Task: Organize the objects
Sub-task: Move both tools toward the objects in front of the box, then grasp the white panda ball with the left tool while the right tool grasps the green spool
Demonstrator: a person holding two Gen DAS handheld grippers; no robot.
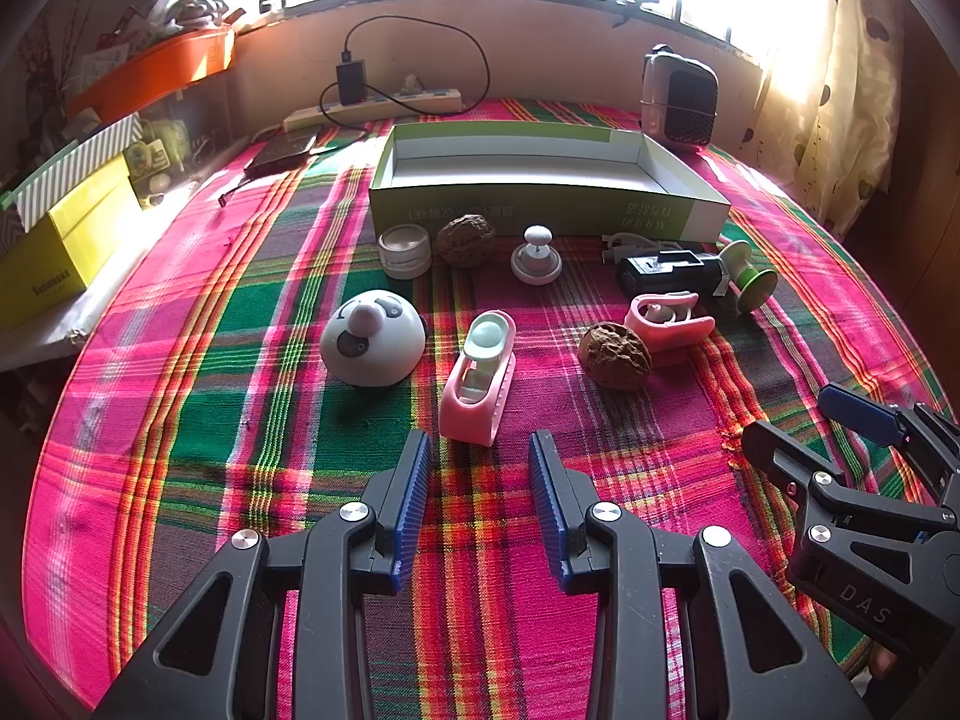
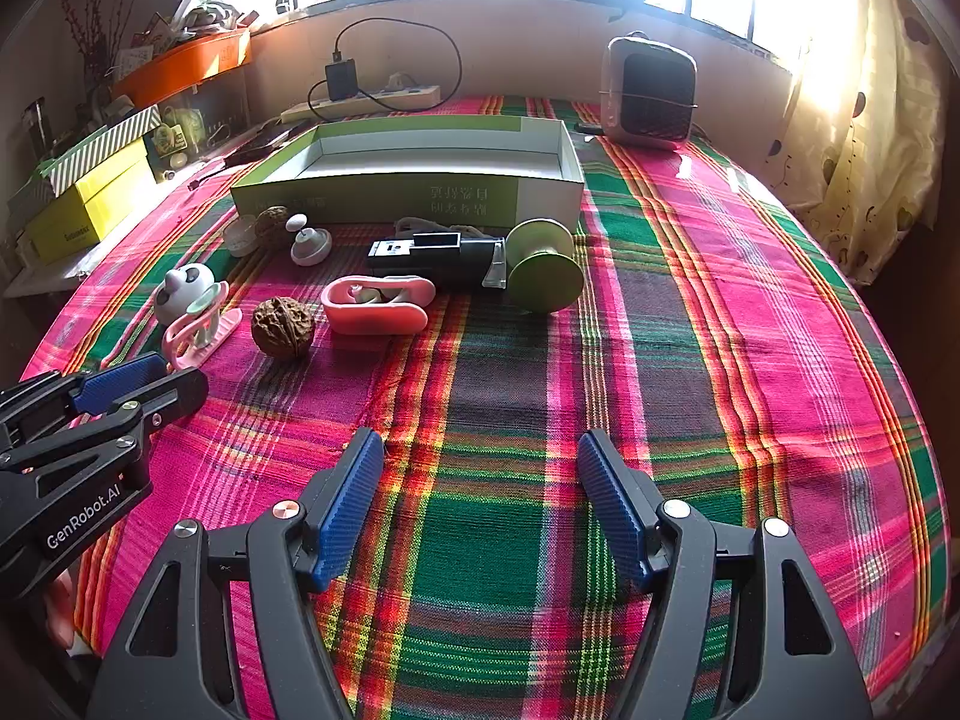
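Walnuts point(image 1: 614, 356) two; pink clips point(image 1: 478, 380) two; green box point(image 1: 540, 204) one.

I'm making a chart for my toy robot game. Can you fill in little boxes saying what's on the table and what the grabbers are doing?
container: green box, open, nothing visible inside
in front of box: two walnuts, two pink holders, white dome toy
left hand-held gripper: open, holding nothing, nearest pink holder just ahead
right hand-held gripper: open, holding nothing
surface: plaid tablecloth
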